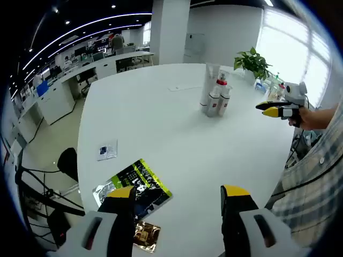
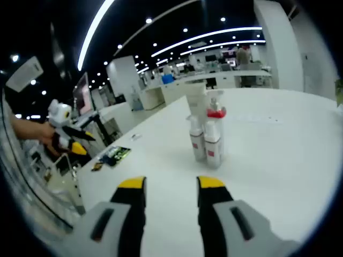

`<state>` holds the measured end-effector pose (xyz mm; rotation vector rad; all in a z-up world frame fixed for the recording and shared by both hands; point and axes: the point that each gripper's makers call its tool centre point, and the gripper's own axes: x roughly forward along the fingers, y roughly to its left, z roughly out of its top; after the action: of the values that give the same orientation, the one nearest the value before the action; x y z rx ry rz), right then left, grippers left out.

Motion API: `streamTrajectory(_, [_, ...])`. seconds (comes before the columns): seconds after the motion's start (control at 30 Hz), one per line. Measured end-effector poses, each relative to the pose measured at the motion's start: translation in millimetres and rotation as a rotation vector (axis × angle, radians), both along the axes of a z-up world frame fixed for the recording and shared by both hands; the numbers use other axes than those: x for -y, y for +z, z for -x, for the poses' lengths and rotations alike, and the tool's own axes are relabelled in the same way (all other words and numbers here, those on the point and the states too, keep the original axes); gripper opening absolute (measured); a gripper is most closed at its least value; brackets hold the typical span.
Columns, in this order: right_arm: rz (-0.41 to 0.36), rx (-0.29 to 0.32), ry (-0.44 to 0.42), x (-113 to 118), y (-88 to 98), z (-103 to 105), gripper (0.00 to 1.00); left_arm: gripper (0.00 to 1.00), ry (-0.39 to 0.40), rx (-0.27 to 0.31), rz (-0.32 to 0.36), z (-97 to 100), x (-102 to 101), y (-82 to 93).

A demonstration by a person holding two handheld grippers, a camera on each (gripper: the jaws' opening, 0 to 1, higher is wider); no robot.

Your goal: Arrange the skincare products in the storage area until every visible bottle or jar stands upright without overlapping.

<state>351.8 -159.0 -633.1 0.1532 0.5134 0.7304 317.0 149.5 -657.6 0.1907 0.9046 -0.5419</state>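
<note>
Left gripper view: left tongs at near edge of the white surface, jaws wide apart w/ nothing between them, yellow tips over bare tabletop. Skincare cluster stands at far right of the surface, all upright and packed tight: tall white tube at back, a bottle w/ red cap and two small white bottles in front, touching or nearly so; can't tell exact gaps. Right tongs come in from the right, held by a person's hand, checked sleeve below; tips near each other, can't tell if fully closed from here, nothing seen in them. They sit right of the cluster, apart from it.

On near left of the surface: green-black packet just beside the left jaw, a gold sachet nearer still, small card further left. Potted plant at far right edge.

Right gripper view: right tongs jaws part-open, empty, pointing at the cluster, which stands a bit beyond the tips, not touching. Tube behind, red-capped bottle front right, small bottle front left. Left tongs show far left in a hand, w/ the green-black packet on the surface nearby.
</note>
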Motion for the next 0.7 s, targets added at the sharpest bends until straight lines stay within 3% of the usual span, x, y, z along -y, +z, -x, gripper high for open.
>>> streamTrajectory(0.17, [-0.062, -0.033, -0.035, -12.2, 14.7, 18.7, 0.48, 0.74, -0.187, -0.054, -0.156, -14.7, -17.4, -20.4])
streamTrajectory(0.4, [-0.046, -0.030, -0.006, -30.1, 30.3, 47.2, 0.50, 0.85, -0.272, -0.141, -0.195, -22.1, -24.6, -39.5])
streamTrajectory(0.53, [-0.037, -0.020, 0.008, -35.1, 40.7, 59.7, 0.51, 0.90, -0.359, -0.188, -0.259, -18.6, -32.7, -53.5])
streamTrajectory(0.7, [-0.019, -0.012, 0.019, -38.2, 49.8, 71.7, 0.53, 0.94, -0.554, -0.201, -0.469, -25.4, -68.0, -65.1])
